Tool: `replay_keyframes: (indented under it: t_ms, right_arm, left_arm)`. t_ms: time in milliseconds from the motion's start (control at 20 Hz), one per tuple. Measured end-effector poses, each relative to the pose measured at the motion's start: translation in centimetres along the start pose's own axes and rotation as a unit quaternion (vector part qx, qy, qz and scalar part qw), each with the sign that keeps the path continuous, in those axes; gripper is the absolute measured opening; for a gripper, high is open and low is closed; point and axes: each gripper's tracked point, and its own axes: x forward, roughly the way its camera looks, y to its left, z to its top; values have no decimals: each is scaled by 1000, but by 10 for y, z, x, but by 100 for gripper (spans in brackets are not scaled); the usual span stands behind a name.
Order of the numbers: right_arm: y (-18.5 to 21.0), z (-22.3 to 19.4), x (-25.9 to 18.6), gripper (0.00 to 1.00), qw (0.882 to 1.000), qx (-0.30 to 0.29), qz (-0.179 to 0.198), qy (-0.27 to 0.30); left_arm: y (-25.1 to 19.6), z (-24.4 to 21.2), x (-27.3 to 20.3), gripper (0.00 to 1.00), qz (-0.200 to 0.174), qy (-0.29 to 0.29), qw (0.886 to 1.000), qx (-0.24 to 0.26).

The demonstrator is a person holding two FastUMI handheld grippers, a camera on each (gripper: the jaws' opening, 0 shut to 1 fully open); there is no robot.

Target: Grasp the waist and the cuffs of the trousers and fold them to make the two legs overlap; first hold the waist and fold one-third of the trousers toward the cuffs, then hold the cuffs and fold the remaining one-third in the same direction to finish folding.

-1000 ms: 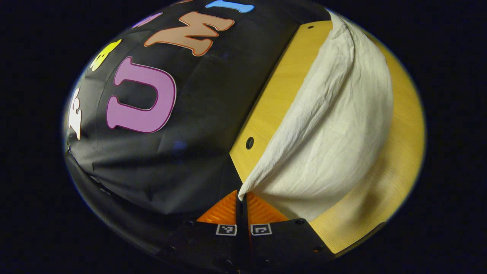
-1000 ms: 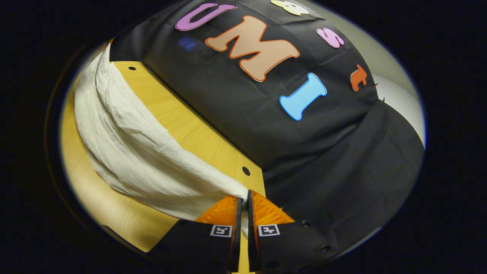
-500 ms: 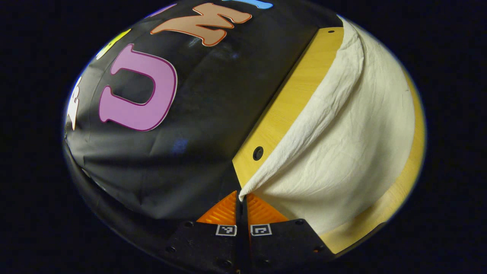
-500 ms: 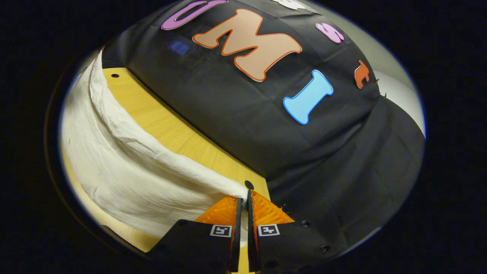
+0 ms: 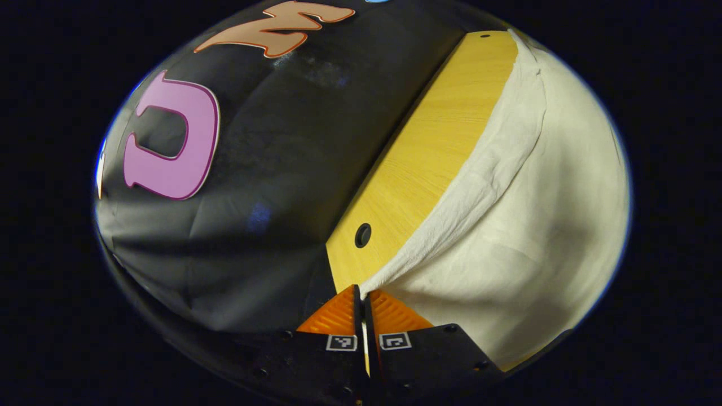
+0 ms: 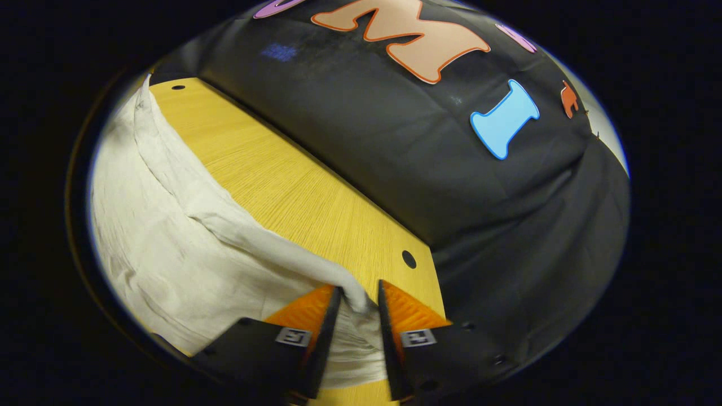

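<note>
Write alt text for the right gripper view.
The right tongs stand slightly open around a corner of pale cream trousers, the cloth bunched between them. The trousers spread left over a yellow wooden table, which has a small dark hole near its edge; a black cloth wall rises behind.

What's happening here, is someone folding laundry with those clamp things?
Yes. A person works a hand-held gripper in each hand to fold cream trousers on a yellow wooden table. The left hand-held gripper is pinched shut on a fabric edge. The right hand-held gripper has its fingers apart, with cloth lying between them, so it looks to be letting go.
</note>
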Motion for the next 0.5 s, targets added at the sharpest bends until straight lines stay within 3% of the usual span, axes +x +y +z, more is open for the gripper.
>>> replay_keyframes:
  t_ms: [50,100,200,250,500]
  right_arm:
    - [-3,4,2,73,1000,9,-2,-7]
    - [-8,4,0,100,1000,22,-7,-13]
    - [-18,3,-9,98,998,54,-14,-14]
    - [-23,-1,-15,98,997,77,-14,-13]
    - [-40,-39,-38,98,978,205,-11,22]
  left_arm:
    - [-3,2,-3,17,-7,-1,1000,-7]
    - [-7,2,-5,45,-12,-7,1000,-19]
    - [-5,10,-14,100,-9,-20,999,-40]
    - [0,13,-21,94,-2,-24,998,-52]
    - [-2,50,-62,94,-13,-86,985,-152]
